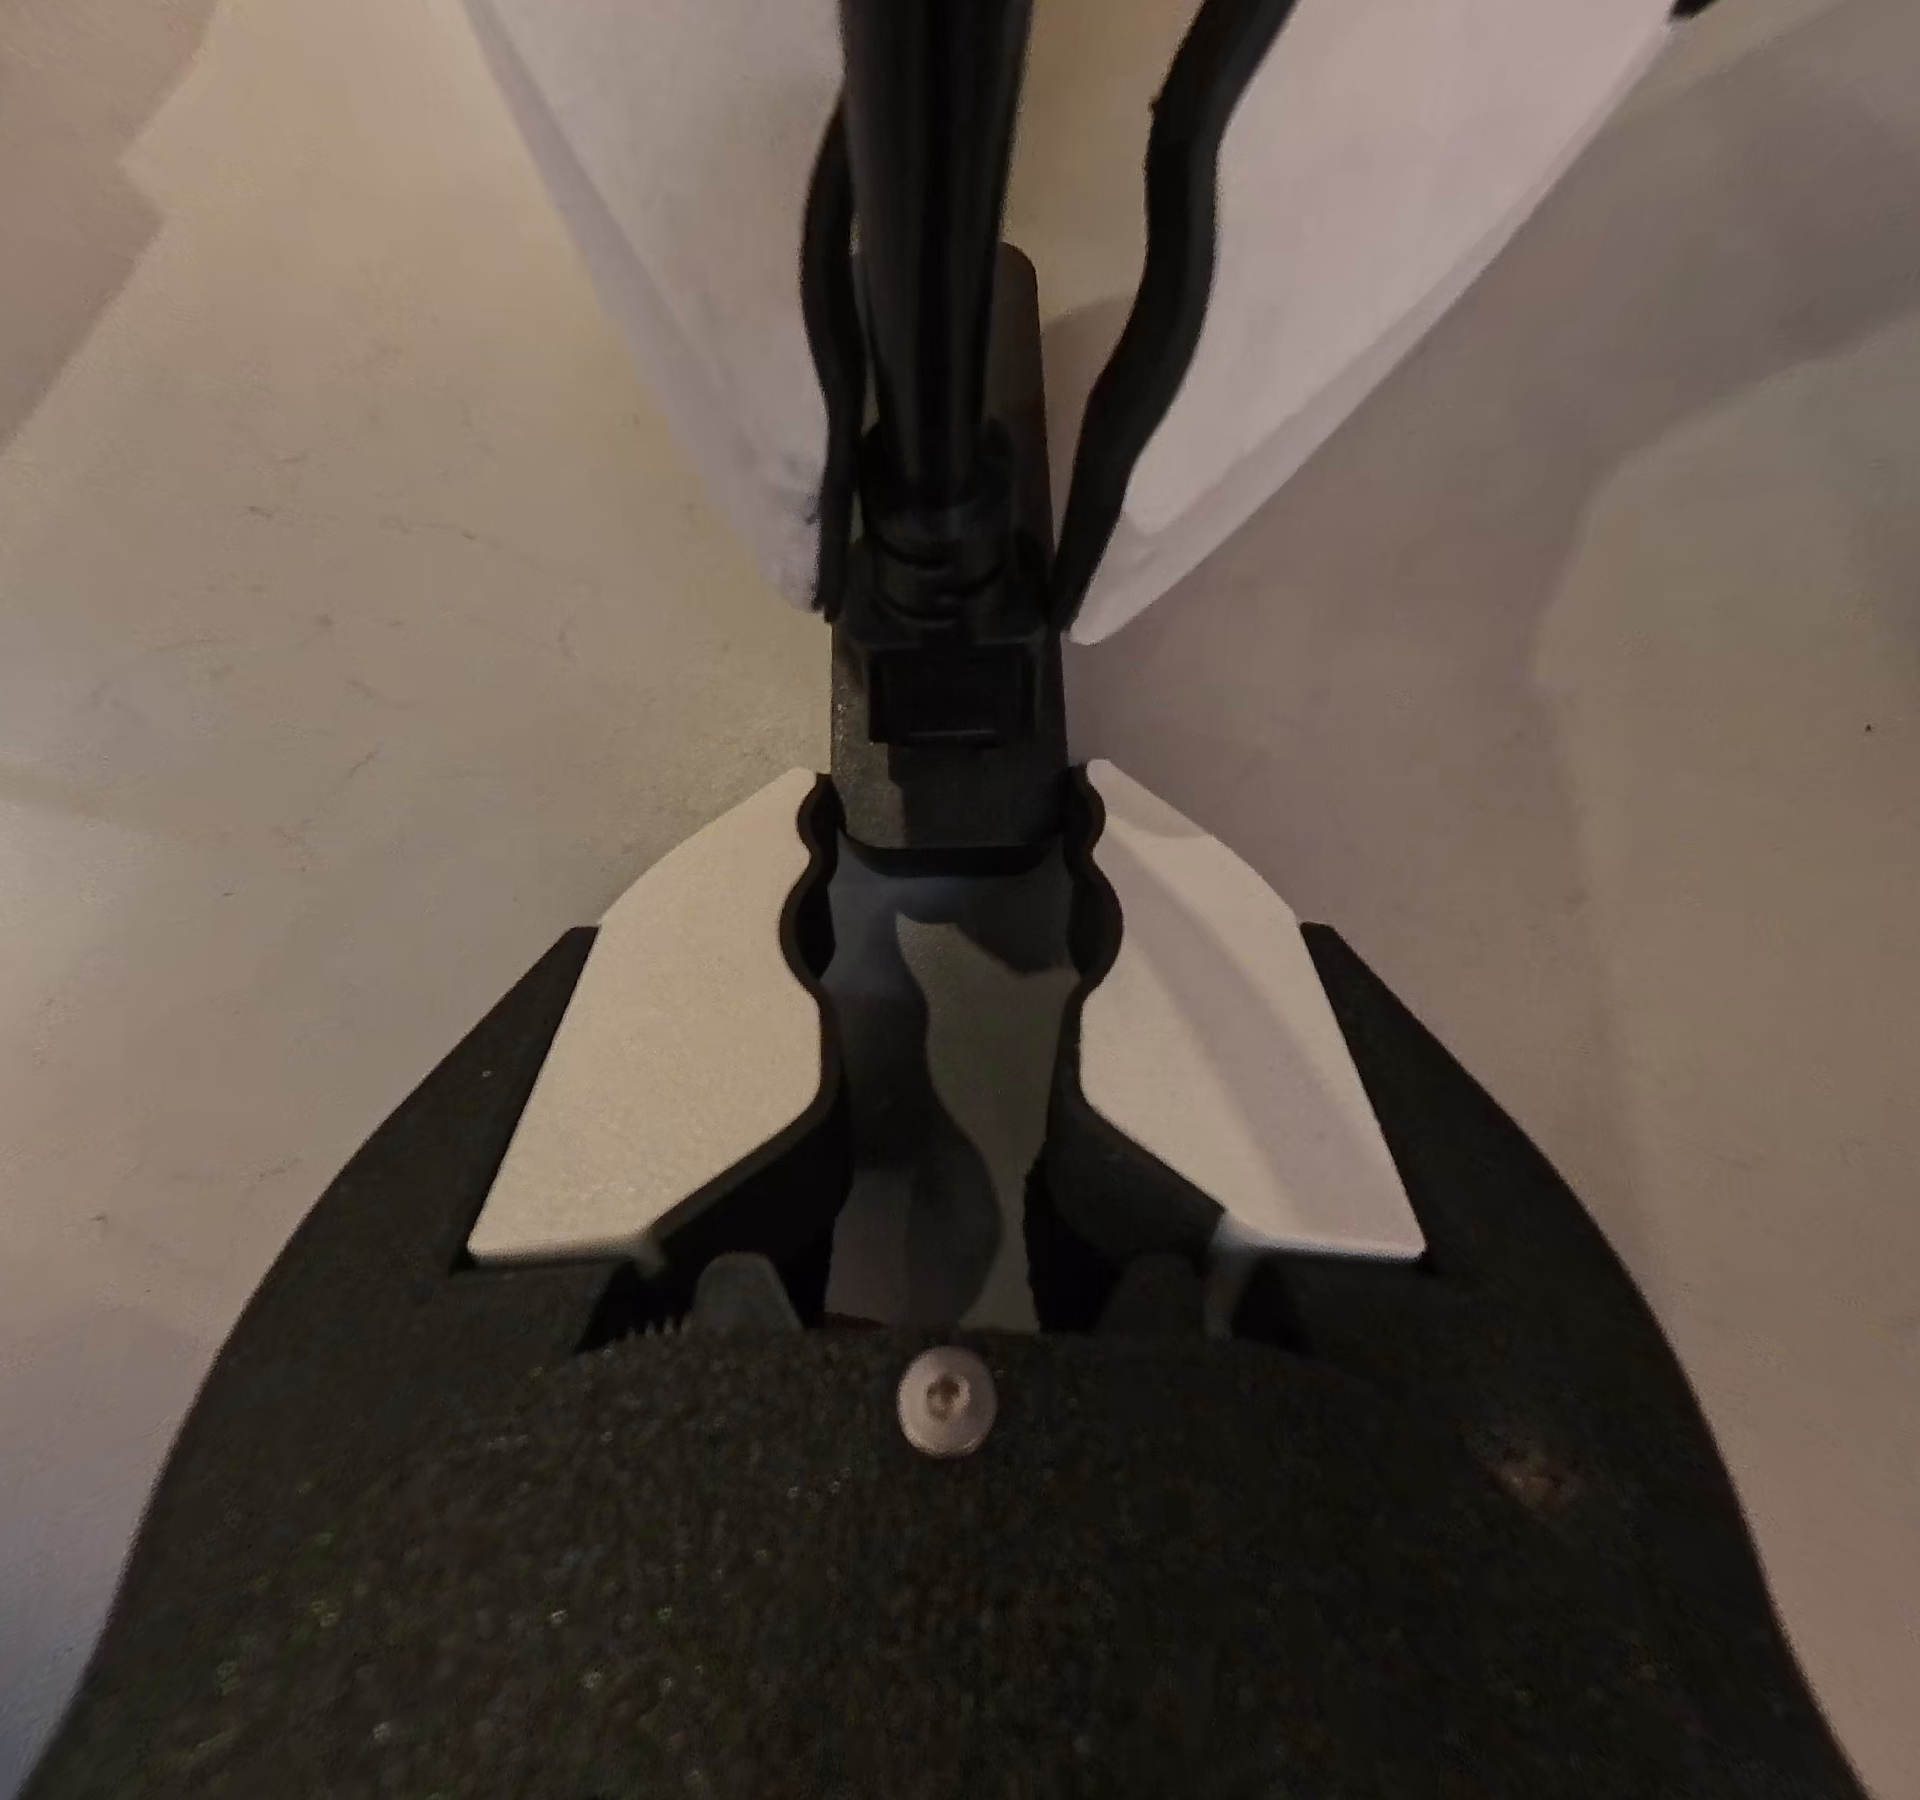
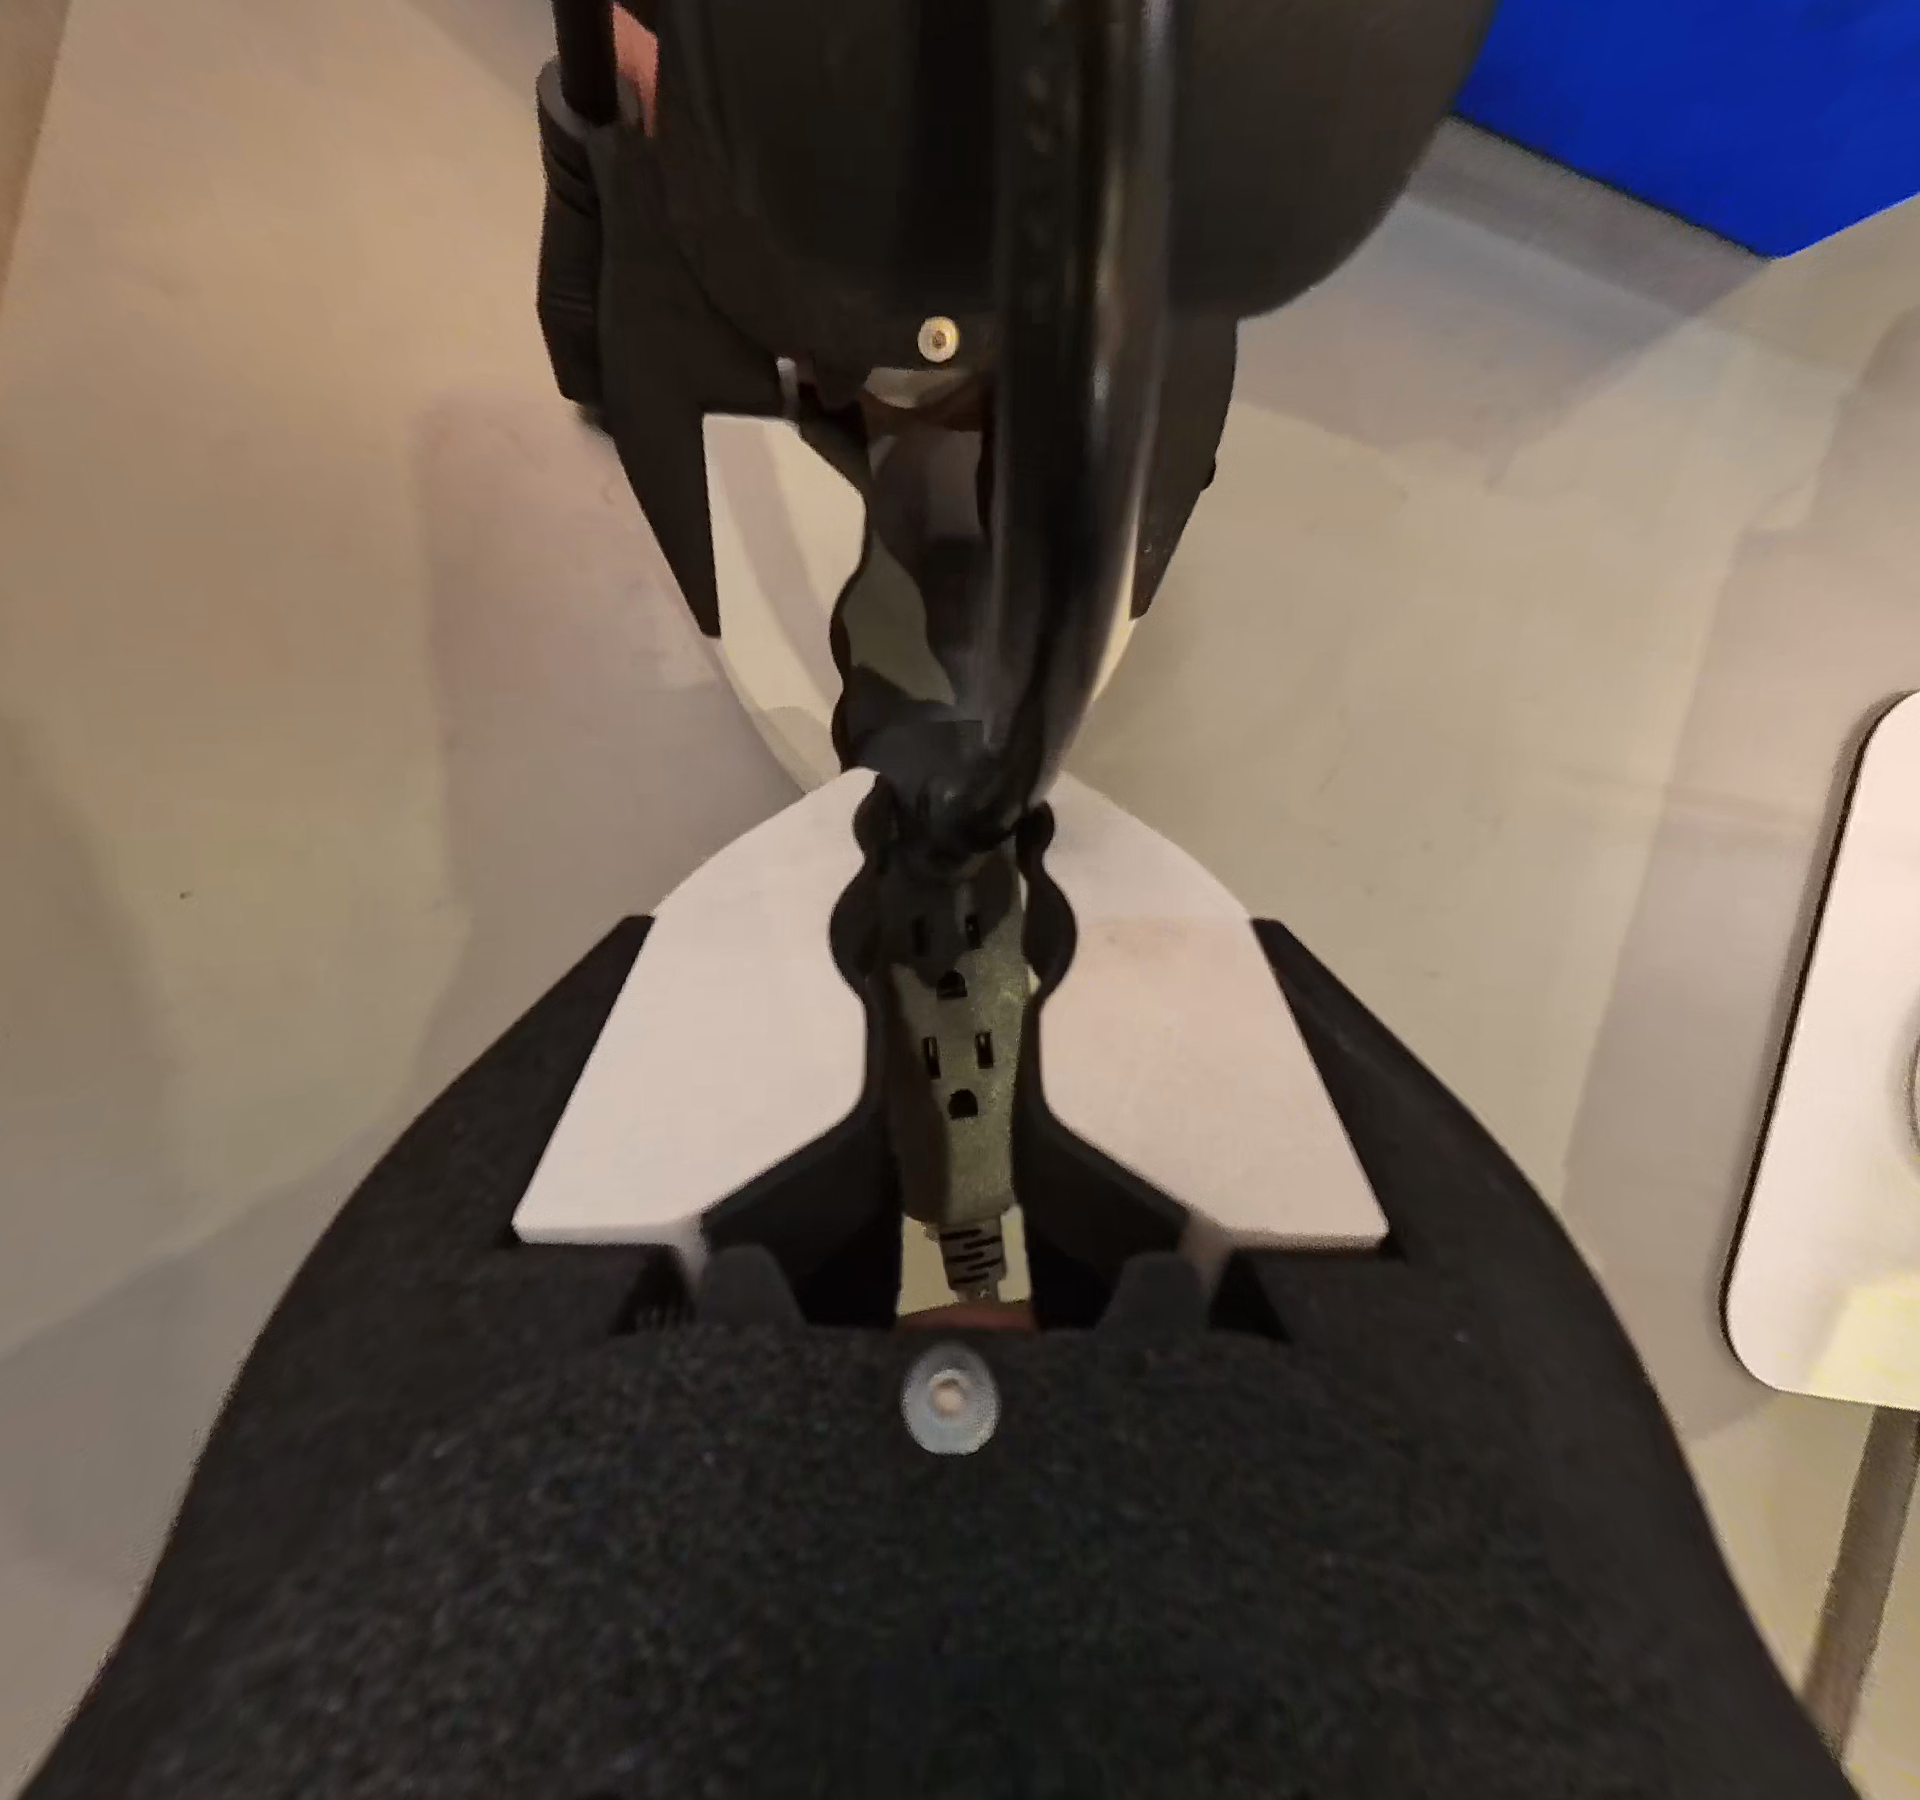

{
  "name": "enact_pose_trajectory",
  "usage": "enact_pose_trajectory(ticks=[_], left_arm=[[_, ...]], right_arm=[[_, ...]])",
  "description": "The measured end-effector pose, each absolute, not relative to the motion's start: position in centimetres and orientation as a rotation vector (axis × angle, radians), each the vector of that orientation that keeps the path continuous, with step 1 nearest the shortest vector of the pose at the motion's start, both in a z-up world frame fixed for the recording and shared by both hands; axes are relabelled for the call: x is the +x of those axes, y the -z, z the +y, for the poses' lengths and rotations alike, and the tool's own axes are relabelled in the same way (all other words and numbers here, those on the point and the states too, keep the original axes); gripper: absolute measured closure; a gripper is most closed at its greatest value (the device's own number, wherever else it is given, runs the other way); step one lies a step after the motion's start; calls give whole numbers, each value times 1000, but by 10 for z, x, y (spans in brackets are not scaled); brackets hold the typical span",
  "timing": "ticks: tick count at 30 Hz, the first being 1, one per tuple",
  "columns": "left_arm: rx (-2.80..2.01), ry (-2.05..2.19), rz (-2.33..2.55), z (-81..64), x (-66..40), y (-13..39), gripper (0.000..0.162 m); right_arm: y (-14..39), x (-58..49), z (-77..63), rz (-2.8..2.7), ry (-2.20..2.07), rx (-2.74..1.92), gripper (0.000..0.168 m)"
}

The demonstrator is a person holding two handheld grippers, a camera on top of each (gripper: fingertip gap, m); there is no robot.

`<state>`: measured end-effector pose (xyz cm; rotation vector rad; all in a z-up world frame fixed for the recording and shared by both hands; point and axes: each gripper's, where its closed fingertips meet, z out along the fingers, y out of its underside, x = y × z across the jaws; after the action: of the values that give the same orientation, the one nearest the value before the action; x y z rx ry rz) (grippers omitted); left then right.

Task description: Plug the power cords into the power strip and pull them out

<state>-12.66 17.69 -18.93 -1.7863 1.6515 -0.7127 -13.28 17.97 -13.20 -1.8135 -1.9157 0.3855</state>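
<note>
A dark grey power strip (image 1: pixel 940 1044) lies on a pale table, lengthwise between my two grippers. My left gripper (image 1: pixel 954 794) is shut on one end of it. A black plug (image 1: pixel 951 690) sits on the strip's face, and its black cord (image 1: pixel 935 192) rises away from it. My right gripper (image 1: pixel 951 597) faces the left one and is shut on that plug. In the right wrist view, my right gripper (image 2: pixel 951 820) pinches the plug (image 2: pixel 940 805), with the strip (image 2: pixel 961 1075) and its free sockets below. The left gripper (image 2: pixel 914 711) is just beyond, and the cord (image 2: pixel 1060 400) loops over it.
A white flat board (image 2: pixel 1849 1023) with a dark rim lies at the right on the table (image 2: pixel 312 711). A blue surface (image 2: pixel 1714 36) stands at the far right. The strip's own cord end (image 2: pixel 971 1262) points back under my right gripper. There is about 6 centimetres between the tips of the two grippers.
</note>
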Motion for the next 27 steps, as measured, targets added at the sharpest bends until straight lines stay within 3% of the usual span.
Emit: enact_pose_trajectory(ticks=[17, 27], left_arm=[[-1785, 709, 1650, 177, -127, 189, 120], [-1783, 709, 1653, 177, -127, 189, 120]], right_arm=[[139, -129, 178, -2041, -405, -1831, 145], [131, -124, 177, -2192, -299, -1848, 152]])
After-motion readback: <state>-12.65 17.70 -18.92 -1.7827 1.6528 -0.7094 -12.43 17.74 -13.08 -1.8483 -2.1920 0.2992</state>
